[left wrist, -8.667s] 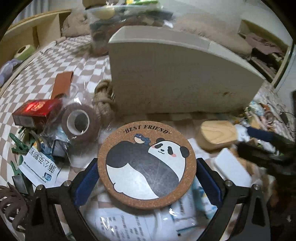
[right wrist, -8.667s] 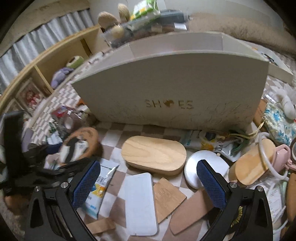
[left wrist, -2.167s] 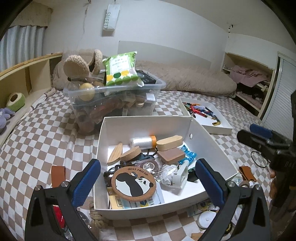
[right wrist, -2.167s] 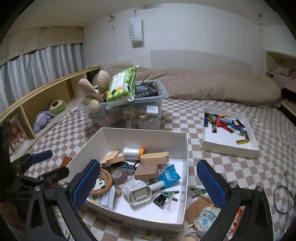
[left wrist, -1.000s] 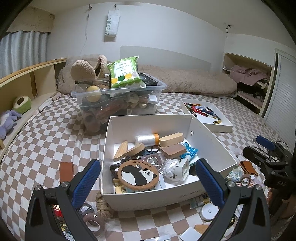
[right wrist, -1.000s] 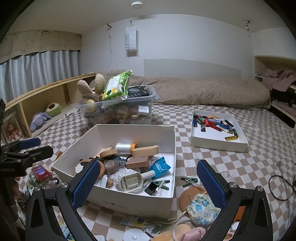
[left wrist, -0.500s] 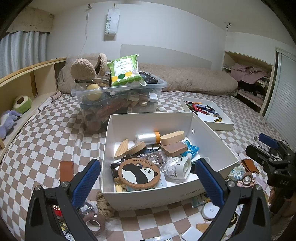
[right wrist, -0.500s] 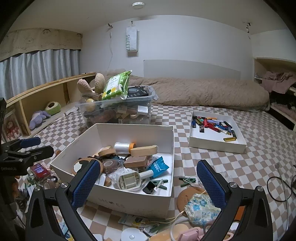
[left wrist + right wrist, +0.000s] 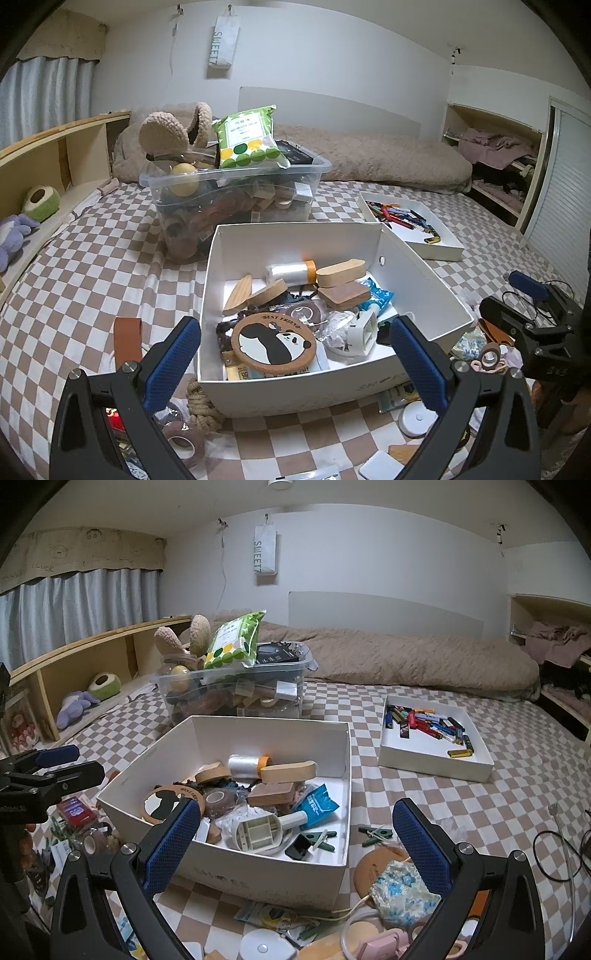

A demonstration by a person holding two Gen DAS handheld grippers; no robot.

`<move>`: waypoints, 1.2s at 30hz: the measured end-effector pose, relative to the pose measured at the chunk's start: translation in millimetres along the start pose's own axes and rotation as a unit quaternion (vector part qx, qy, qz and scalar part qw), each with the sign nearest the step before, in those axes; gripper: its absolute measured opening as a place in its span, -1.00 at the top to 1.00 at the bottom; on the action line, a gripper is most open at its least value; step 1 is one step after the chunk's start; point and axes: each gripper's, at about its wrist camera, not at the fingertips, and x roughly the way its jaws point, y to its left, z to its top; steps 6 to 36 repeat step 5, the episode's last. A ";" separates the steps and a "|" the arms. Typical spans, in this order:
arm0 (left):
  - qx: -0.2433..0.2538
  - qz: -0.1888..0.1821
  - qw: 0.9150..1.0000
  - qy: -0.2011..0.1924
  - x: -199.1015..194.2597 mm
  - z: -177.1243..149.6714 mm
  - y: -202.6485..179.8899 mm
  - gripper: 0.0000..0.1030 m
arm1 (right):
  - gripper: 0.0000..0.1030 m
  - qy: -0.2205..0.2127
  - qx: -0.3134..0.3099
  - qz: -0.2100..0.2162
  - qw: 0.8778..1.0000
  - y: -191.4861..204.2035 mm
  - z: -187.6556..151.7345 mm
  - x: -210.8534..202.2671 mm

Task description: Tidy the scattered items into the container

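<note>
White walls (image 9: pixel 369 561) close the room ahead, a "SWEET" hanging (image 9: pixel 265 554) on the far one. A ceiling light (image 9: pixel 279 483) sits overhead. Grey curtains (image 9: pixel 74 602) under a drawn-on valance (image 9: pixel 81 550) hang far left above a wooden shelf (image 9: pixel 92 653). A checked bed (image 9: pixel 498 786) spreads below, a brown quilt (image 9: pixel 406 661) bunched along its far side. An open closet (image 9: pixel 491 162) stands far right beside a slatted door (image 9: pixel 565 192).

The box (image 9: pixel 280 397) was white, on a brown-and-white checked cover (image 9: pixel 92 280). The round cork coaster (image 9: pixel 273 344) bore a black-and-white panda. A green-dotted packet (image 9: pixel 249 138) topped the clear bin (image 9: pixel 236 192). Finger pads (image 9: pixel 173 363) were blue.
</note>
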 end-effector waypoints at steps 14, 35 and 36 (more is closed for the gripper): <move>0.000 0.002 1.000 0.003 1.5 -0.9 -0.5 -1.00 | -1.00 0.002 0.001 0.000 1.000 0.0 -0.7 1.4; 0.000 0.002 1.000 0.003 1.5 -0.9 -0.5 -1.00 | -1.00 0.002 0.001 0.000 1.000 0.0 -0.7 1.4; 0.000 0.002 1.000 0.003 1.5 -0.9 -0.5 -1.00 | -1.00 0.002 0.001 0.000 1.000 0.0 -0.7 1.4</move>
